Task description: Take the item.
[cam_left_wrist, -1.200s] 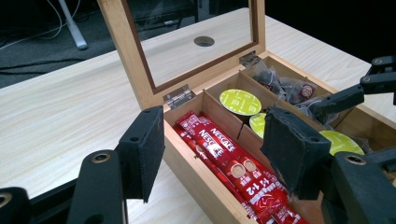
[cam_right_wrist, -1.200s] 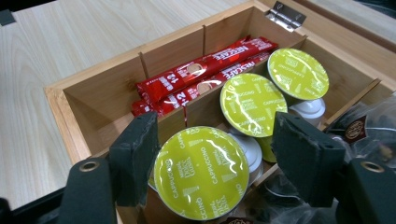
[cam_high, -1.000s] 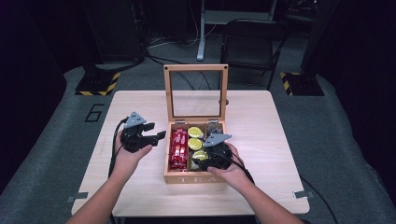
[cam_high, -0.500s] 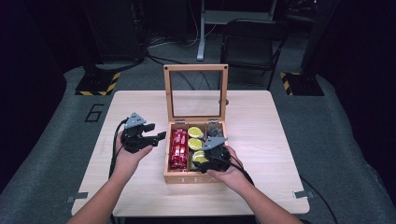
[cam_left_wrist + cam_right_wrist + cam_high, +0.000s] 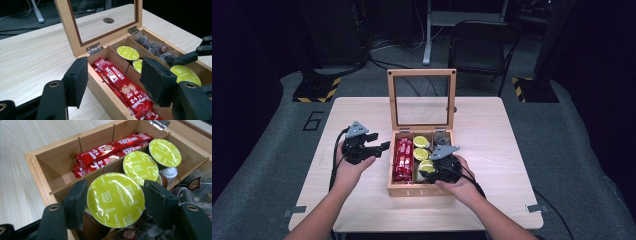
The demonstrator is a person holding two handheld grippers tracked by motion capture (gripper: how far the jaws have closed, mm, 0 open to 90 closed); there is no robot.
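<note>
A wooden tea box [image 5: 419,190] stands mid-table with its glass lid [image 5: 422,73] upright. My right gripper [image 5: 115,200] reaches into the middle compartment. Its jaws have just been closing, and both pads now touch the rim of a green-lidded coffee capsule [image 5: 115,193] between them. In the high view the right gripper [image 5: 427,170] is over the box's near half. My left gripper [image 5: 380,148] hovers open just left of the box, with nothing between its fingers [image 5: 76,80]. Red Nescafe sticks [image 5: 120,83] fill the left compartment.
Two more green capsules [image 5: 140,166] [image 5: 165,152] lie farther back in the middle compartment. Dark tea bags [image 5: 155,46] fill the right one. The table [image 5: 492,130] has a round hole [image 5: 108,20] behind the lid. A chair [image 5: 482,45] stands beyond the table.
The right gripper's jaws have drawn in around the green capsule. Both hands have stayed in place.
</note>
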